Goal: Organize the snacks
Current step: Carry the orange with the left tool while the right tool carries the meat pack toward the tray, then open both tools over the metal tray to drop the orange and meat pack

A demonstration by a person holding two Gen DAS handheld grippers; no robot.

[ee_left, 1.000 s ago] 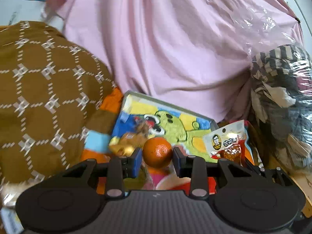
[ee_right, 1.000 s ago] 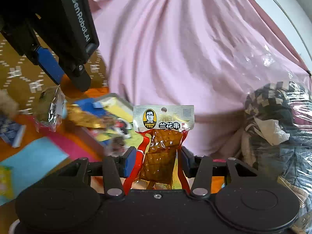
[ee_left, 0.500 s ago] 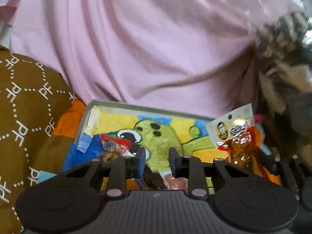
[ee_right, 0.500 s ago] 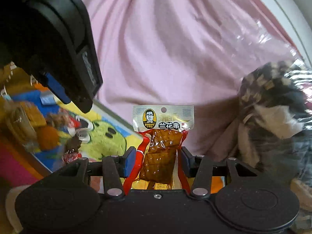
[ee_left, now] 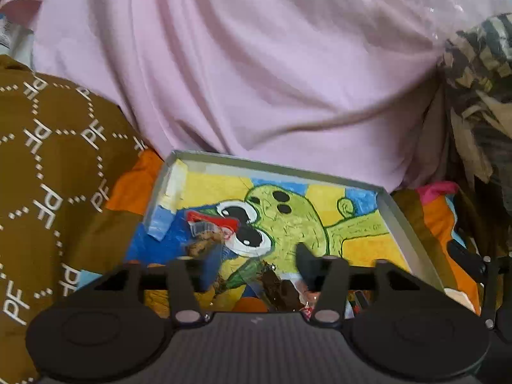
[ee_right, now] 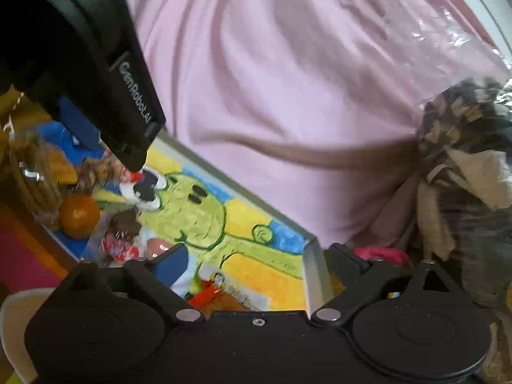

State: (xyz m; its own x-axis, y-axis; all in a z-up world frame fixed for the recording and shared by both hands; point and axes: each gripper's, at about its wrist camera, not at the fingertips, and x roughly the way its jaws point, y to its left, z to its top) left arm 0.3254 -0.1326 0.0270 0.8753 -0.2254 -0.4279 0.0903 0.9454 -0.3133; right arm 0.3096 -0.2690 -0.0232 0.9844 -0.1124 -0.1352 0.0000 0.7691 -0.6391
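Both claws hung over a shallow tray (ee_left: 396,220) whose floor carried a green cartoon drawing. The left claw (ee_left: 256,267) stood with its fingers apart and nothing between them. The orange (ee_right: 79,215) lay in the tray's near left corner, below the left claw, beside several wrapped snacks (ee_right: 123,233). The right claw (ee_right: 256,265) was spread wide and held nothing. A red-edged snack packet (ee_right: 206,292) lay on the tray floor just under its fingers, partly hidden by the claw body. Pink cloth (ee_left: 256,64) rose behind the tray.
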